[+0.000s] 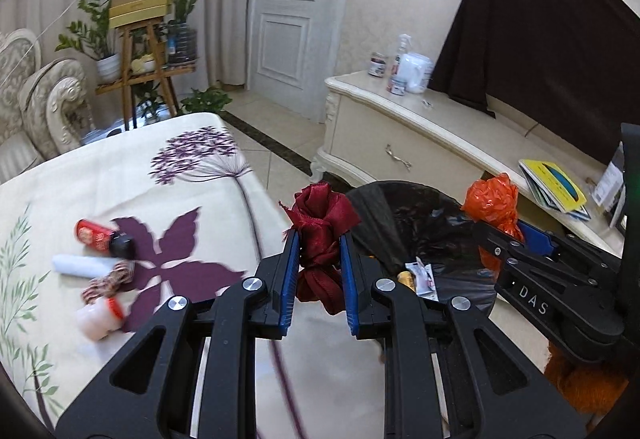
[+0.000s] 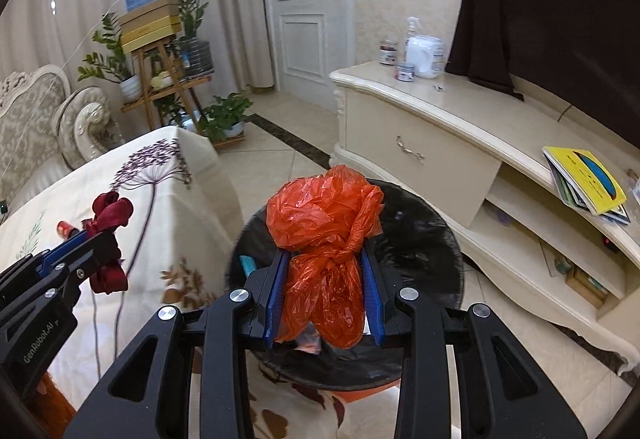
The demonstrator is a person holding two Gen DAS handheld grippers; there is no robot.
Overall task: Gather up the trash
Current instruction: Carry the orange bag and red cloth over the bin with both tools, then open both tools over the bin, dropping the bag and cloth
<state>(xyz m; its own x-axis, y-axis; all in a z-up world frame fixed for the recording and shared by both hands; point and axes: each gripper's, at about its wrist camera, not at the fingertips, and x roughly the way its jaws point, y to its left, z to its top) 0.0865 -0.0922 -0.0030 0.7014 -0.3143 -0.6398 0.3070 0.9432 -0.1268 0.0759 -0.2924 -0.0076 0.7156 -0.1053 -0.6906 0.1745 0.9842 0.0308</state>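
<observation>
My left gripper (image 1: 319, 239) is shut on a knotted dark red ribbon (image 1: 322, 235) and holds it in the air between the table's edge and a black-lined trash bin (image 1: 440, 239). The ribbon also shows in the right wrist view (image 2: 109, 223). My right gripper (image 2: 325, 257) is shut on a crumpled orange plastic bag (image 2: 324, 215), directly over the bin (image 2: 420, 239). The bag and right gripper appear at the right of the left wrist view (image 1: 492, 199). The bin holds wrappers (image 1: 422, 273).
On the flowered tablecloth (image 1: 120, 167) lie a red bottle (image 1: 96, 235), a white roll (image 1: 80, 265), twine (image 1: 110, 279) and a small white bottle with a red cap (image 1: 100, 319). A cream TV cabinet (image 1: 400, 127) stands behind the bin, a sofa (image 1: 36, 99) at the left.
</observation>
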